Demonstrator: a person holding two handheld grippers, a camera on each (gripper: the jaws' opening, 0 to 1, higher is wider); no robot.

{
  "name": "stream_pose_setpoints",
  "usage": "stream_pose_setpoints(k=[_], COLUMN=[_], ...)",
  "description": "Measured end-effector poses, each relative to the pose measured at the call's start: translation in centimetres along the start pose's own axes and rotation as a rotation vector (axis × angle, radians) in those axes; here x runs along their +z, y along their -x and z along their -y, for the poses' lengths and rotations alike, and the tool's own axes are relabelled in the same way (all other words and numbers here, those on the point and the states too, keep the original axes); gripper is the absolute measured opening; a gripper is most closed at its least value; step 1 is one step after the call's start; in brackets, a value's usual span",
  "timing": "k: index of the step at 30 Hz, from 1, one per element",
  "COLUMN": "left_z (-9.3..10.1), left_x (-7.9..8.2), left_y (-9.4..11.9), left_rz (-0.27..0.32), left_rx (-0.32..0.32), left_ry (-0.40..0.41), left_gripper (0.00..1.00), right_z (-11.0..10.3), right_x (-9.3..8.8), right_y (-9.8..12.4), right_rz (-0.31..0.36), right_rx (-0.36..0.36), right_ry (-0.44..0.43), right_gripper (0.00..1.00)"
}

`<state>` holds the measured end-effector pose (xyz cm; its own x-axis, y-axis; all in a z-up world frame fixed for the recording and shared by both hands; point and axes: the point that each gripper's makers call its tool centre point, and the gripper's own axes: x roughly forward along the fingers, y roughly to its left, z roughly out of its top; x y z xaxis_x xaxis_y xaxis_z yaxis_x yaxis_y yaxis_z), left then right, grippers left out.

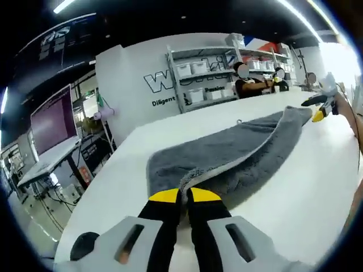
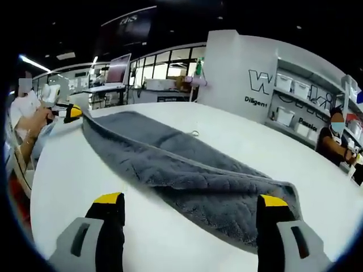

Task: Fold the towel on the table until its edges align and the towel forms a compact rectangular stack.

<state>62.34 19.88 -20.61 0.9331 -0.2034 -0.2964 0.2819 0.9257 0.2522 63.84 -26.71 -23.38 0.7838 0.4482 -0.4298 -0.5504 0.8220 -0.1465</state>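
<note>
1. Large dark letters run across the white wall (image 1: 136, 73); "W" starts a word that the shelving cuts off, and the smaller line below reads "Diligent" before it too is hidden. In the right gripper view the same wall shows "W" and "Diligent" again.
2. The left gripper (image 1: 185, 196), black with yellow tips, has its jaws pressed together on the near corner of the grey terry towel (image 1: 227, 150), pinching the folded edge right at the tips.
3. The right gripper (image 2: 190, 199) has its jaws spread wide apart, with nothing between them; the towel's near end lies just ahead of its tips, and whether the right-hand tip touches the cloth cannot be told.
4. The towel lies folded lengthwise on the white table (image 2: 74, 170), stretching away from each gripper towards the other.
5. The right gripper view shows a small loop on the towel's far edge, and the left gripper at the towel's far end, beside a seated person's arm.
6. The left gripper view shows a purple screen (image 1: 54, 119) off to the left.
7. Labels on the white storage bins (image 1: 193, 68) are too small to read.
</note>
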Motion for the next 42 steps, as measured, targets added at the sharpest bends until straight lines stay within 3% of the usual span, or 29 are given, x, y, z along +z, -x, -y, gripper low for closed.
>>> stream_pose_setpoints(k=[5, 11, 20, 23, 29, 37, 42], left_z=[-1.5, -3.4, -5.1, -5.3, -6.2, -7.2, -7.8], left_x=[2.7, 6.2, 10.4, 11.3, 12.1, 10.7, 10.8], left_y=[-1.7, -3.4, -6.1, -7.0, -9.2, -14.3, -17.0], left_rz=[0.049, 0.137, 0.183, 0.175, 0.148, 0.03, -0.007], left_rx=[0.025, 0.053, 0.051, 0.052, 0.059, 0.049, 0.048], left_ry=[-0.032, -0.009, -0.006, -0.028, -0.043, -0.056, -0.066], left_gripper=[0.05, 0.04, 0.04, 0.04, 0.04, 0.04, 0.04], right_z=[0.1, -1.1, -0.3, -0.2, 0.0, 0.3, 0.4], right_x=[0.1, -0.1, 0.1, 0.2, 0.2, 0.3, 0.3], right_y=[0.0, -0.6, -0.1, 0.0, 0.2, 0.4, 0.5], right_rz=[0.0, -0.018, -0.018, -0.014, -0.019, -0.014, -0.015], right_rx=[-0.002, 0.031, -0.005, -0.01, -0.017, -0.028, -0.033], right_ry=[0.004, 0.042, 0.071, 0.075, 0.084, 0.087, 0.09], right_gripper=[0.98, 0.99, 0.99, 0.99, 0.99, 0.99, 0.99])
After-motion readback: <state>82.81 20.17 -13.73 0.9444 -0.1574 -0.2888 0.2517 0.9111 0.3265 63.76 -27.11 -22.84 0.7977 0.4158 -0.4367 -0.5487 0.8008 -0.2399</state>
